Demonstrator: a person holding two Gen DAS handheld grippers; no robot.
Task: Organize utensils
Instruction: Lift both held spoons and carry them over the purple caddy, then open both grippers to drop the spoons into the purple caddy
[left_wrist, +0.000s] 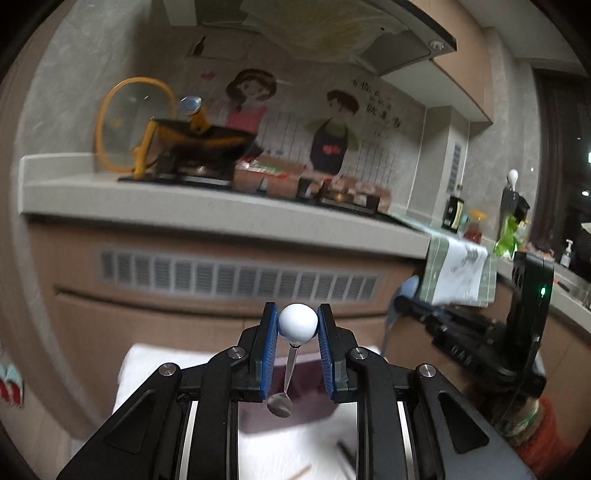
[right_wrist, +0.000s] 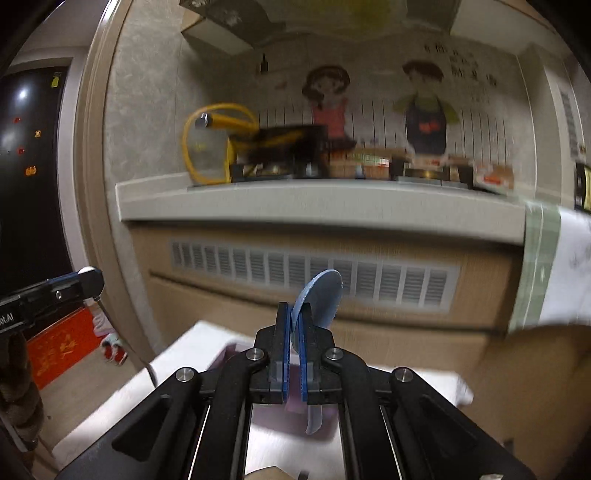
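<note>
Two utensils are in hand and lifted clear of the work surface, so the task stands at the carrying stage, not the placing stage. The left gripper (left_wrist: 297, 328) pinches a small metal spoon (left_wrist: 297, 325) by the white ball at the end of its handle; the blue pads (left_wrist: 271, 350) press on both sides of the ball, and the thin stem hangs down between the fingers with the bowl at the bottom. The right gripper (right_wrist: 294, 332) has its jaws pressed almost together on a blue plastic spoon (right_wrist: 319, 295); the rounded blue end stands up above the fingertips and the rest curves down below them. In the left view the right gripper shows at the right, with the blue spoon's end just visible. Beneath both grippers, near the viewer, lies a white cloth (left_wrist: 155, 369) with a purplish tray-like item (right_wrist: 273, 417) on it; blur prevents telling its compartments or contents. Farther off runs a counter (right_wrist: 295, 201) bearing a hob with a dark wok (left_wrist: 207, 138) and a yellow-rimmed lid (left_wrist: 129, 122). A striped towel (left_wrist: 458, 269) hangs from the counter edge at the right. Judged from this state, pickup of both spoons is complete; delivery to a holder or slot remains, and no destination can be identified. Other utensils that remain to be sorted cannot be counted from these views.
</note>
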